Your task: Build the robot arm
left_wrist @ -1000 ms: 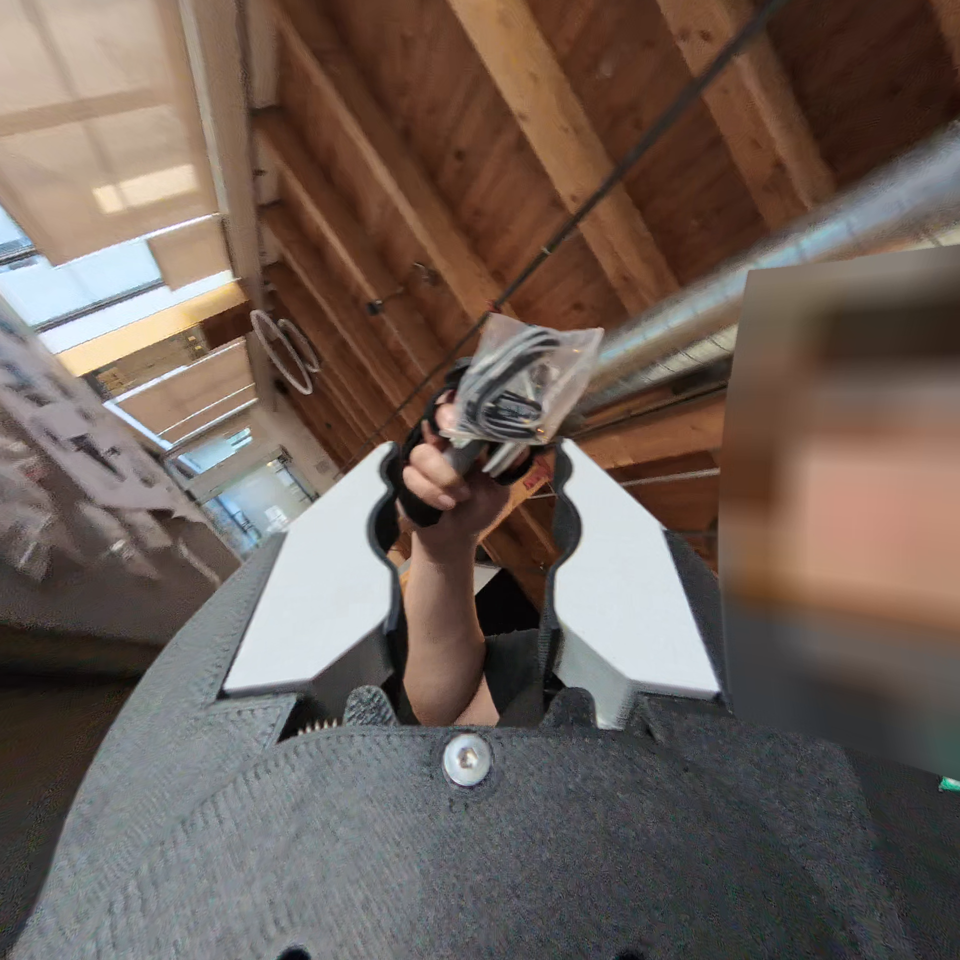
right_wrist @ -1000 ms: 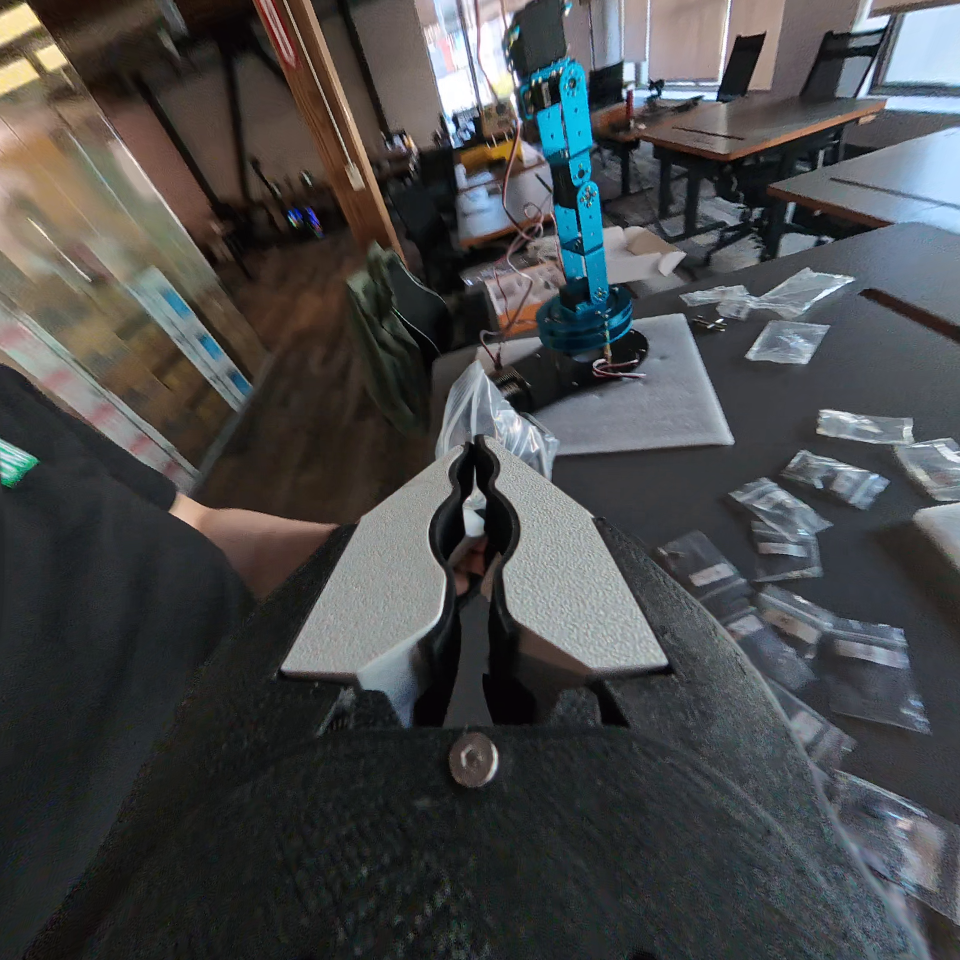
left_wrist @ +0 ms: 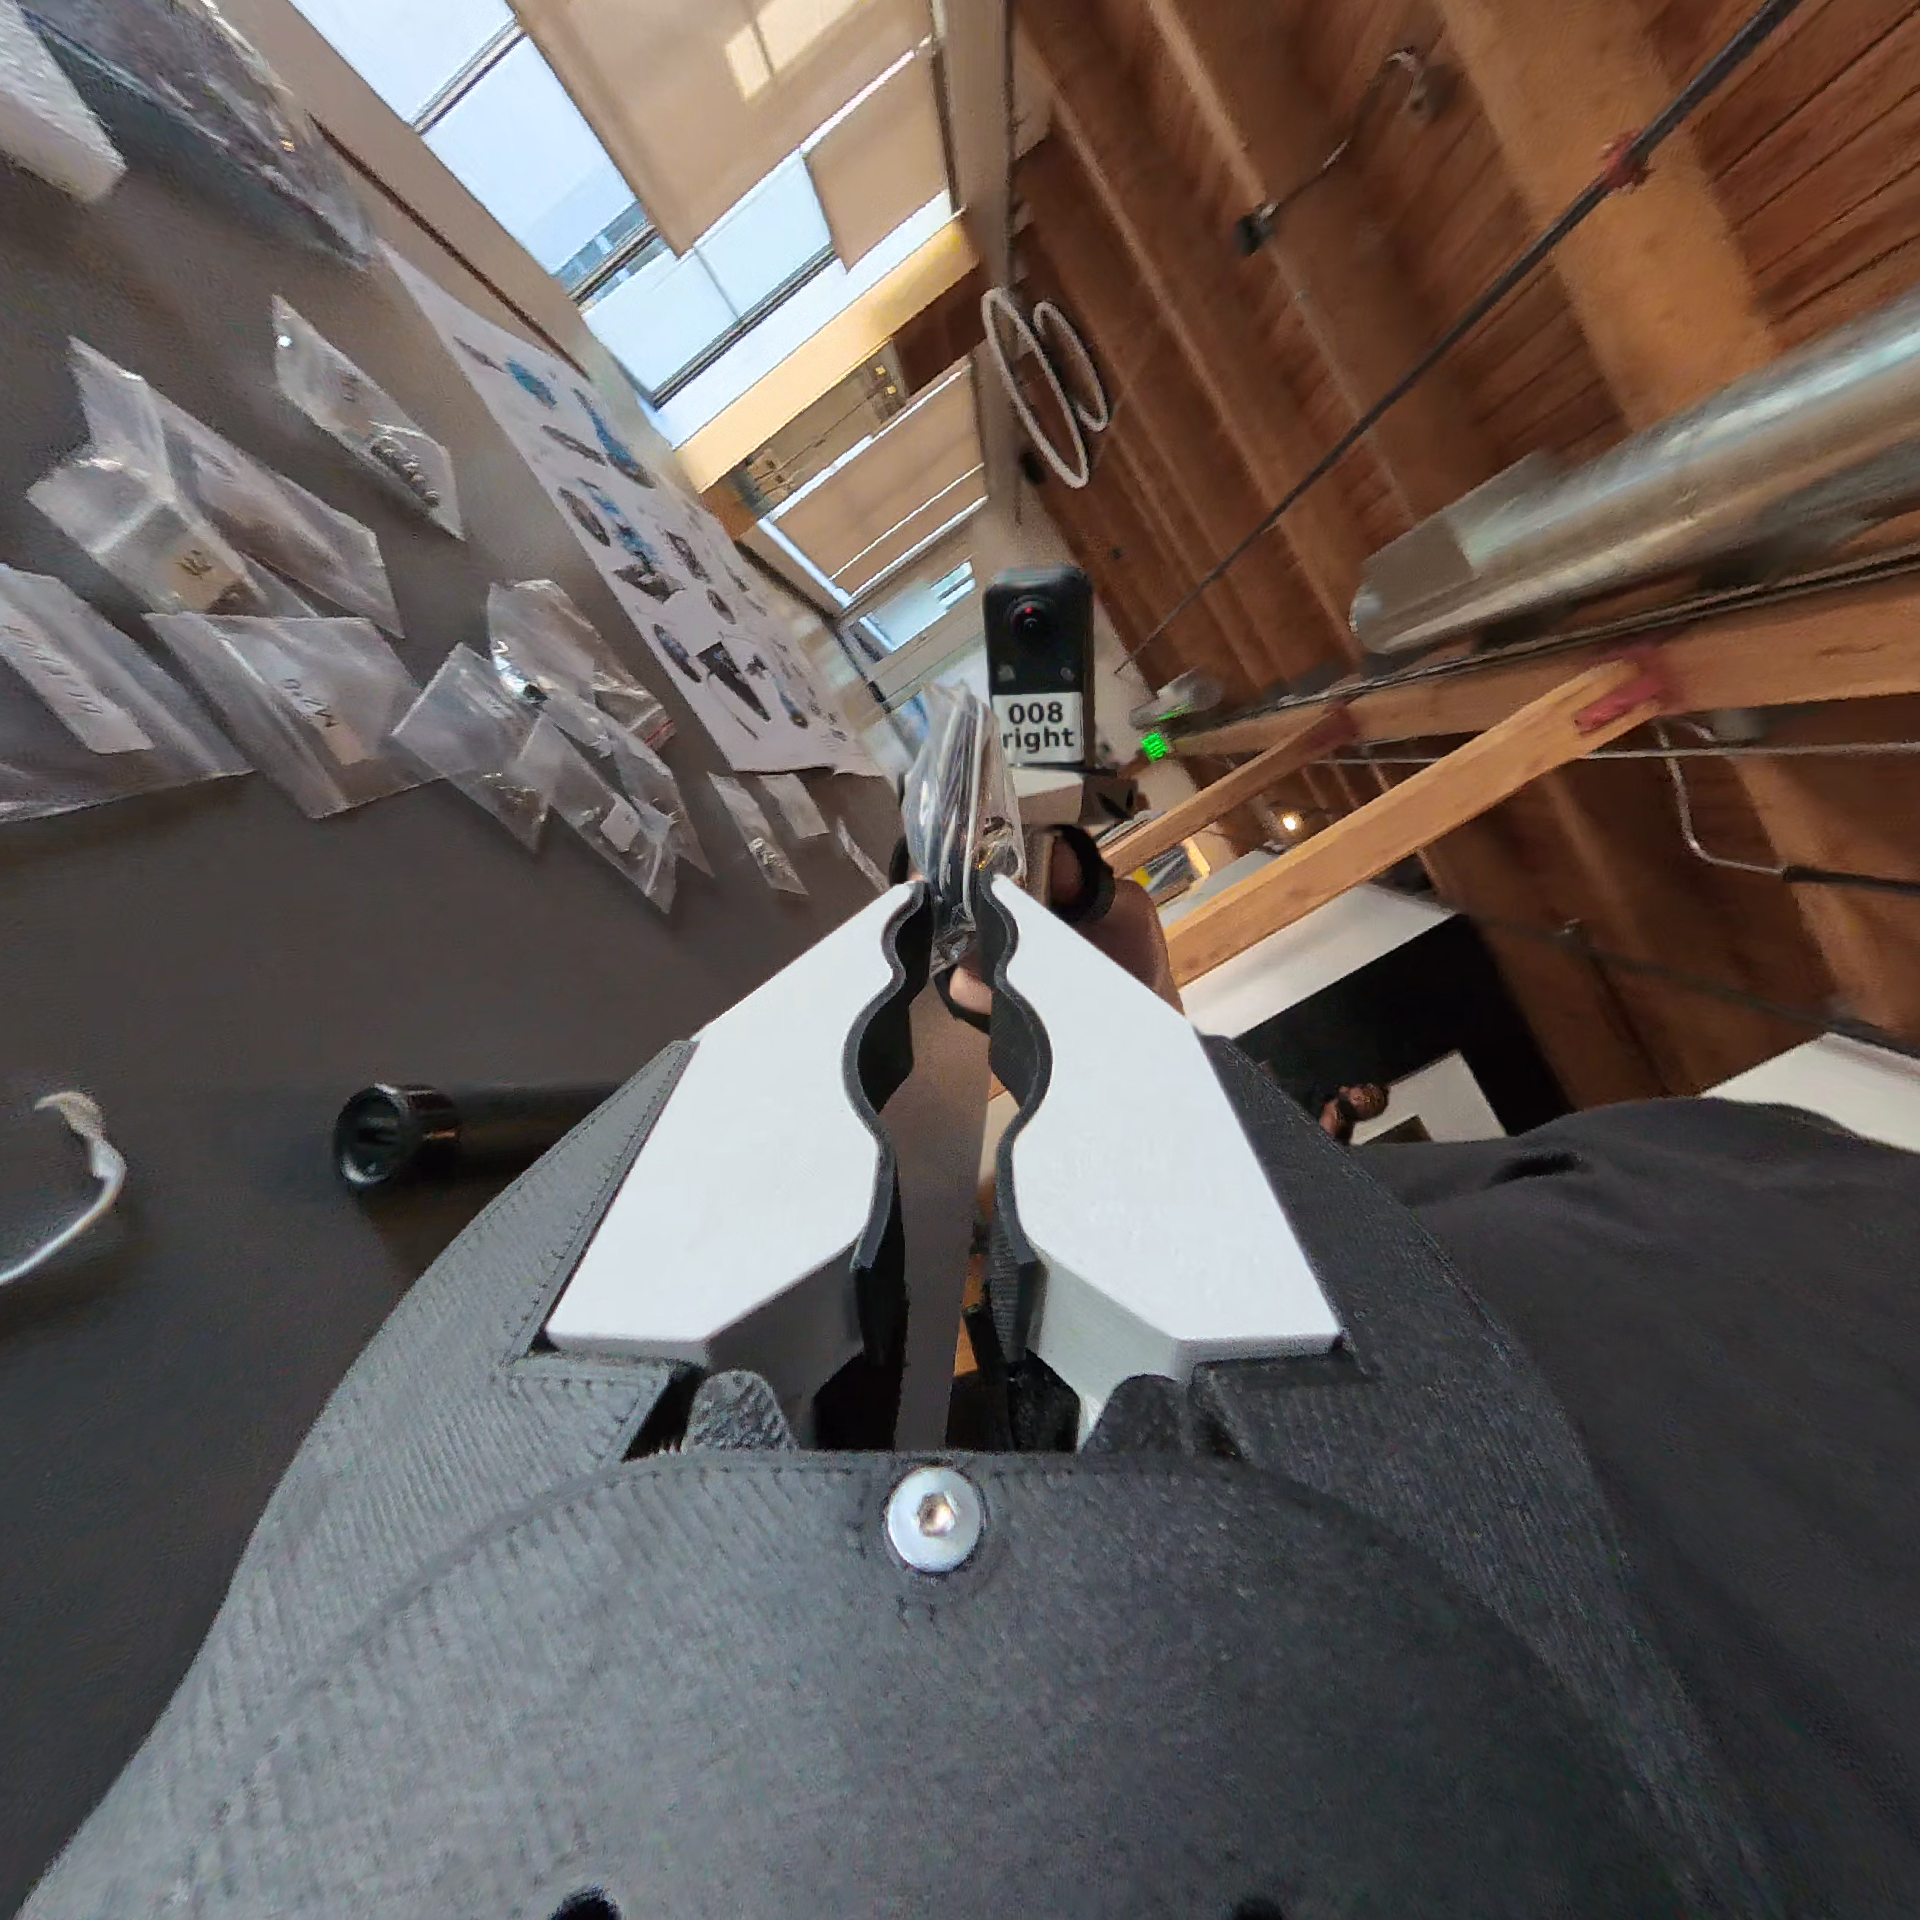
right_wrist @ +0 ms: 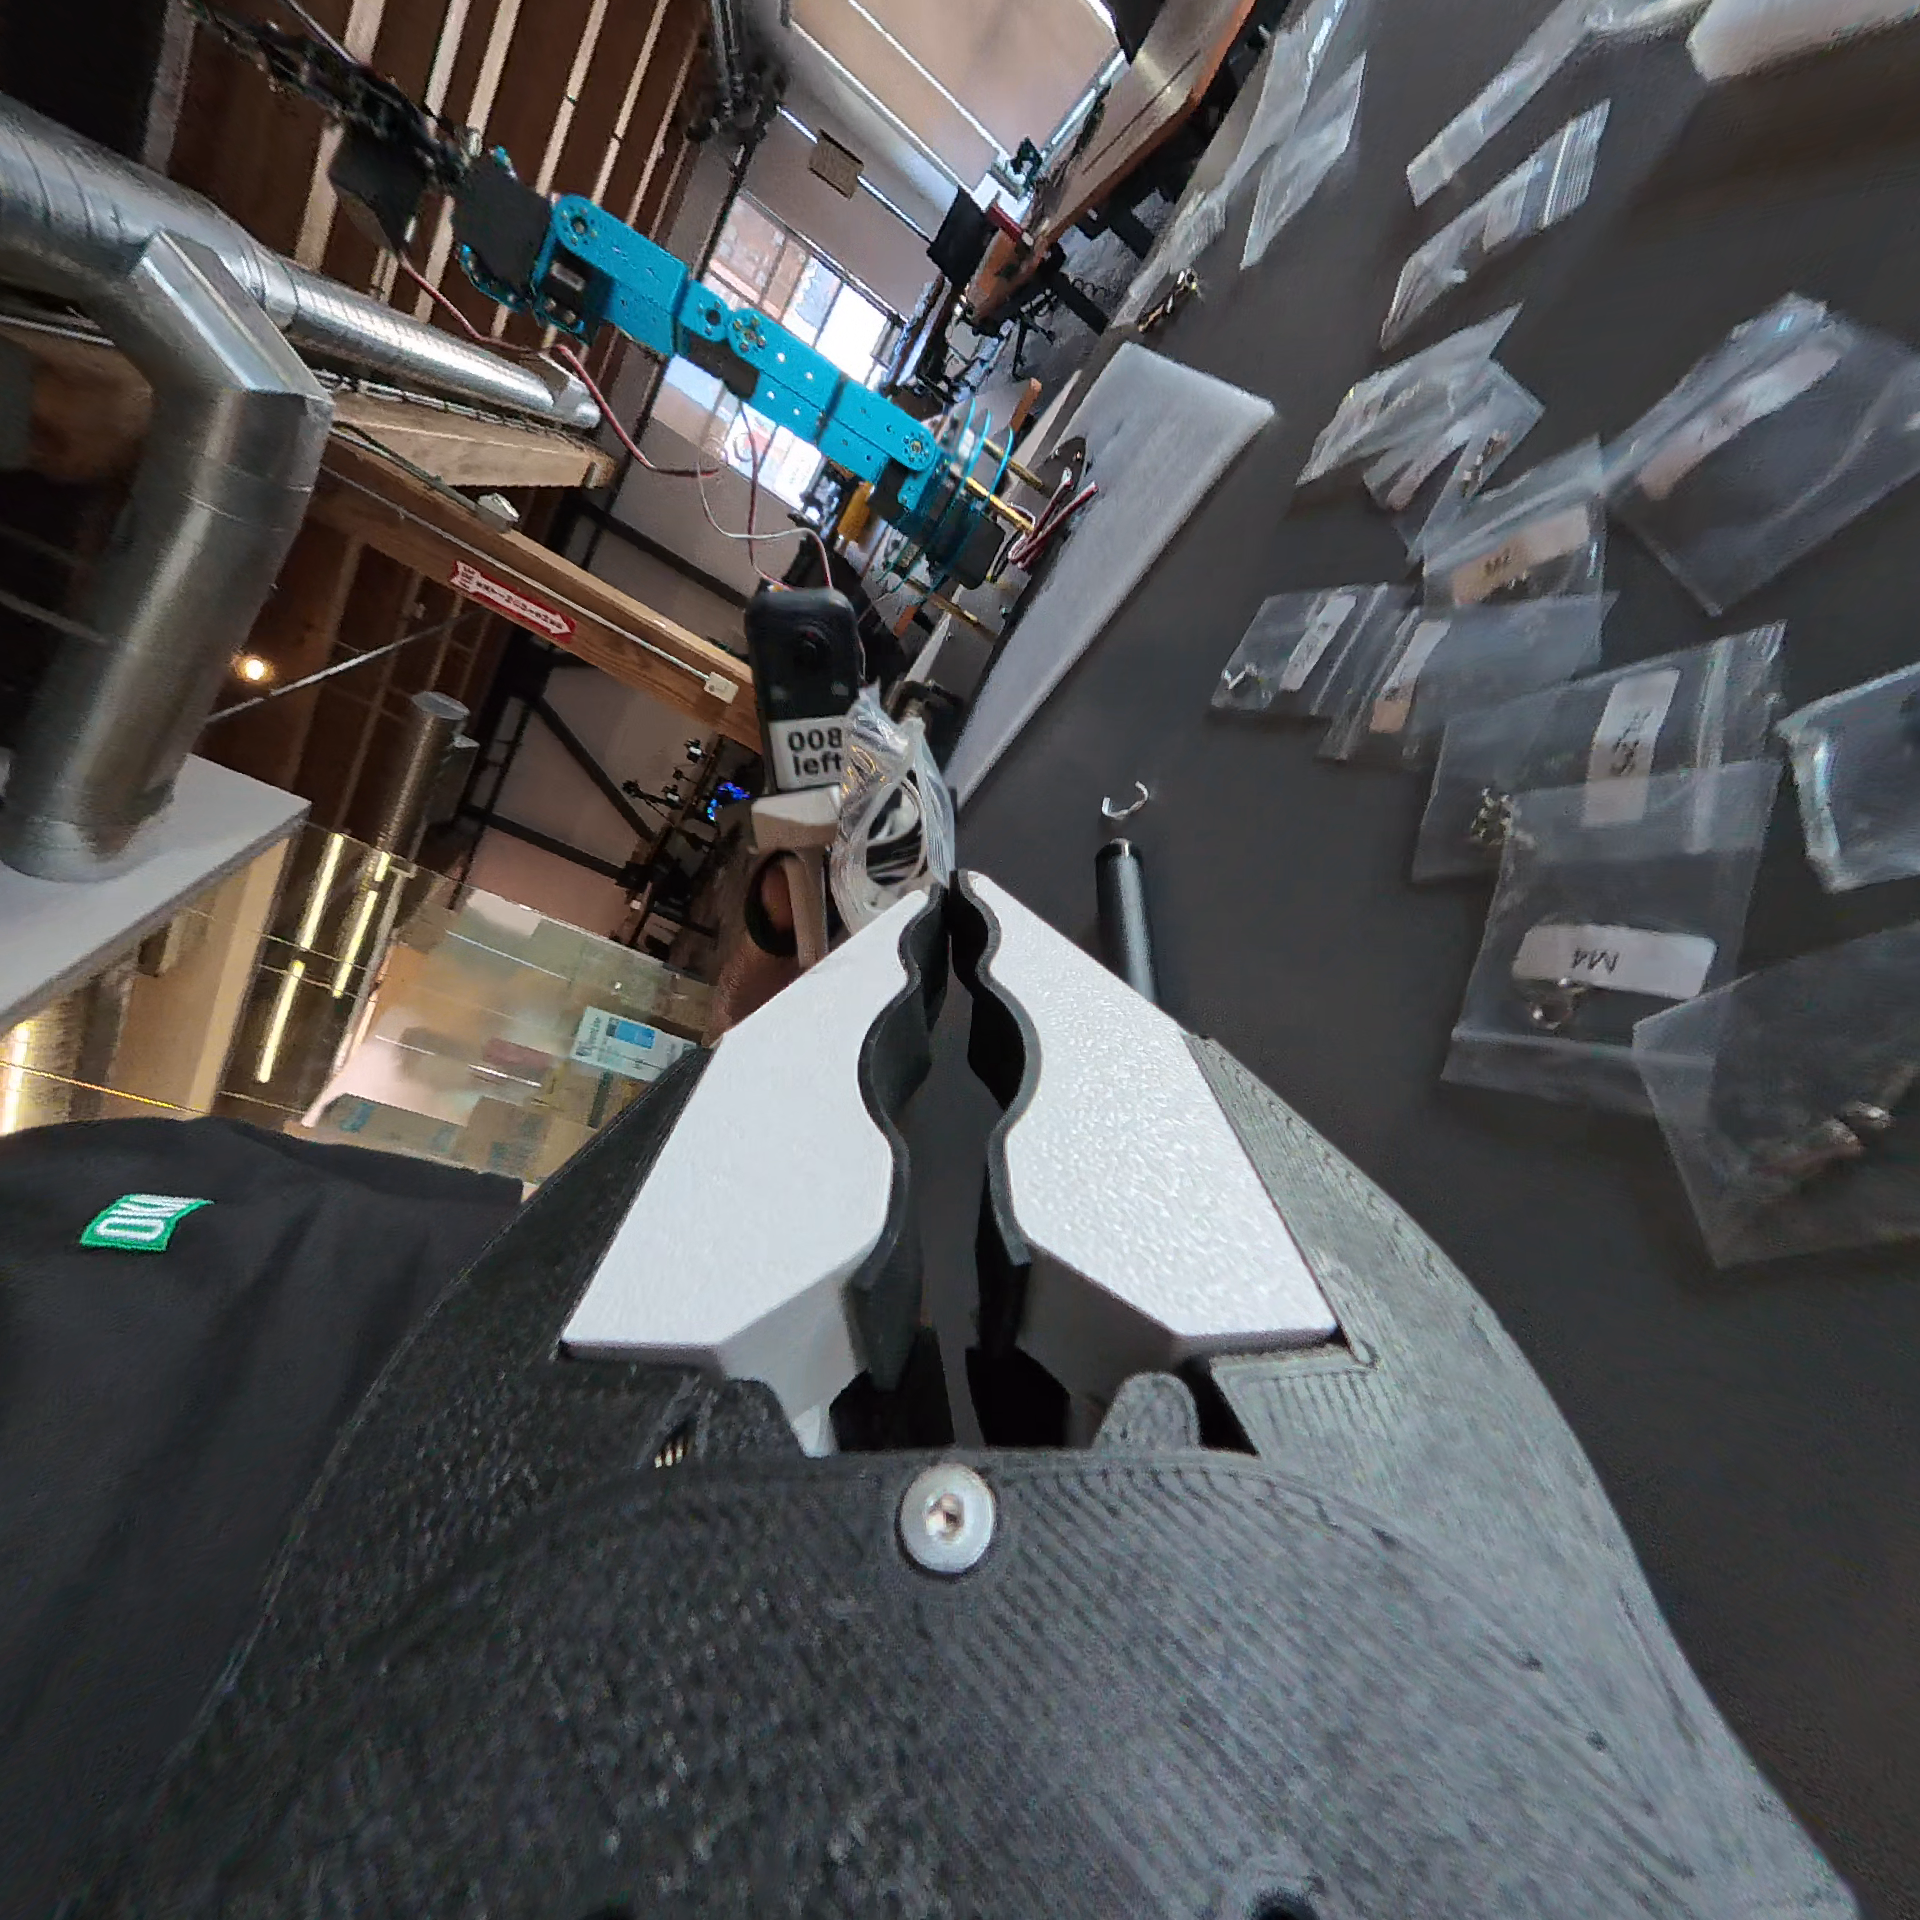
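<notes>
A small clear plastic bag (left_wrist: 951, 800) holding coiled black cable hangs between my two grippers, which face each other above a dark table (left_wrist: 208, 987). My left gripper (left_wrist: 951, 888) is shut on one edge of the bag. My right gripper (right_wrist: 951, 883) is shut on the other edge, and the bag (right_wrist: 888, 821) bulges out just past its tips. The right gripper's camera (left_wrist: 1034, 634) shows behind the bag in the left wrist view. The left gripper's camera (right_wrist: 805, 665) shows behind it in the right wrist view.
Several clear bags of small parts (right_wrist: 1610, 935) lie on the table (right_wrist: 1351, 1039). A black cylinder (left_wrist: 416, 1127) lies close to the grippers. A blue robot arm (right_wrist: 727, 332) stands on a white foam pad (right_wrist: 1122, 499). A printed sheet (left_wrist: 623, 561) lies farther off. The grippers' ends are close to 7 cm from one another.
My left gripper was open, pointing up at the bag; now it is shut on the bag. Both views have rolled sideways. The right gripper still holds the bag.
</notes>
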{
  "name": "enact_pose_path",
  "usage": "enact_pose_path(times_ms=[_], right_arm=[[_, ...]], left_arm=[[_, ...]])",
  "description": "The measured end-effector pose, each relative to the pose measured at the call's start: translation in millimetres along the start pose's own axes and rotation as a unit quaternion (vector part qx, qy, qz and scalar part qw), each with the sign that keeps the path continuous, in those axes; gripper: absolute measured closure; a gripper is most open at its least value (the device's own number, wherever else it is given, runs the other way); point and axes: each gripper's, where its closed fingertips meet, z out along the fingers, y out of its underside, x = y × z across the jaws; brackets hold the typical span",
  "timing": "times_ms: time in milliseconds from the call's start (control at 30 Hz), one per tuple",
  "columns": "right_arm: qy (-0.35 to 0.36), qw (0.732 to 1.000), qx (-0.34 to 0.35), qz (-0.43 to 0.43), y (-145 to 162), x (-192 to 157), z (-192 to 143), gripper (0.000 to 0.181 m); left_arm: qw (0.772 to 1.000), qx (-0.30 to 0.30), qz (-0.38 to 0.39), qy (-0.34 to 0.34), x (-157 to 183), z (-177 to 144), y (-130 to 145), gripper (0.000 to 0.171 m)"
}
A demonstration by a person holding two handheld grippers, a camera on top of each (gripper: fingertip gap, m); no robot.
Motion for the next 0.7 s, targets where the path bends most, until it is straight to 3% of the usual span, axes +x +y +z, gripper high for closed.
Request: enact_pose_path(times_ms=[233,333,467,567,700], right_arm=[[-0.029,0.999,-0.023,0.006,24,-3,16,0.181],[-0.054,0.998,-0.029,-0.025,29,-12,18,0.181],[-0.007,0.990,-0.086,-0.109,38,-3,10,0.166],[0.008,0.982,-0.089,-0.169,24,-8,7,0.165],[-0.015,0.962,-0.118,-0.245,16,-35,44,0.160]], left_arm=[[0.998,-0.038,0.017,-0.046,4,-12,-9,0.167],[0.994,-0.086,0.042,-0.055,13,-19,-6,0.167],[0.972,-0.173,0.108,-0.115,9,-37,4,0.167],[0.955,-0.220,0.135,-0.142,5,-49,10,0.167],[0.929,-0.282,0.171,-0.170,-1,-51,19,0.167]])
